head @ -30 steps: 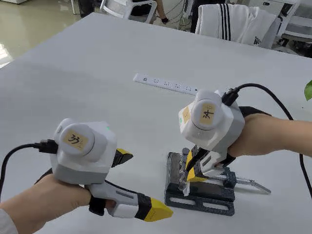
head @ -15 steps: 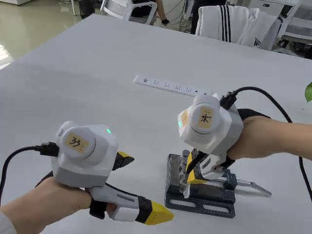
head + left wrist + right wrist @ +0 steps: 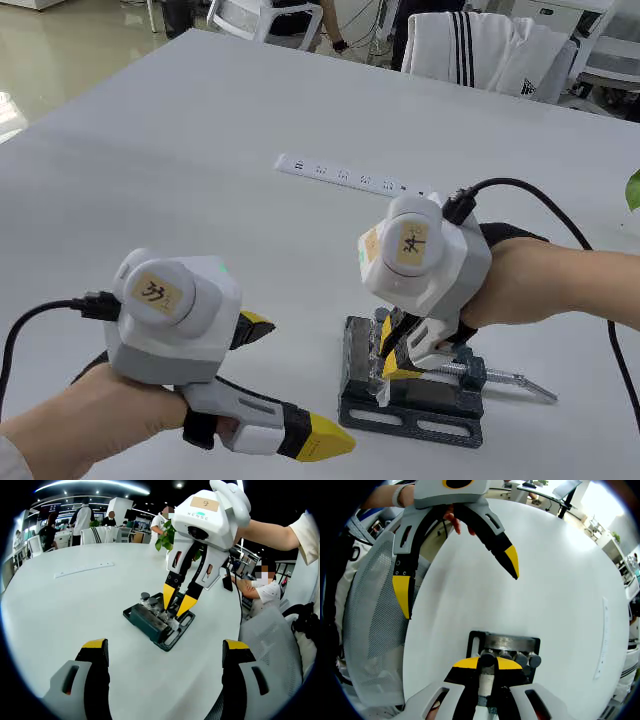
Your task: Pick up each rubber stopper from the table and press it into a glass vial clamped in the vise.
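the right claw (image 3: 486, 663) is pinching a rubber stopper (image 3: 487, 657) at the vise (image 3: 505, 642) beneath it; the left claw (image 3: 165, 643) is gaping empty.

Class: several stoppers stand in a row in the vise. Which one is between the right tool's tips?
The end stopper, leftmost in the right gripper view. The yellow tips of the right tool flank it, while the others stand free beside it.
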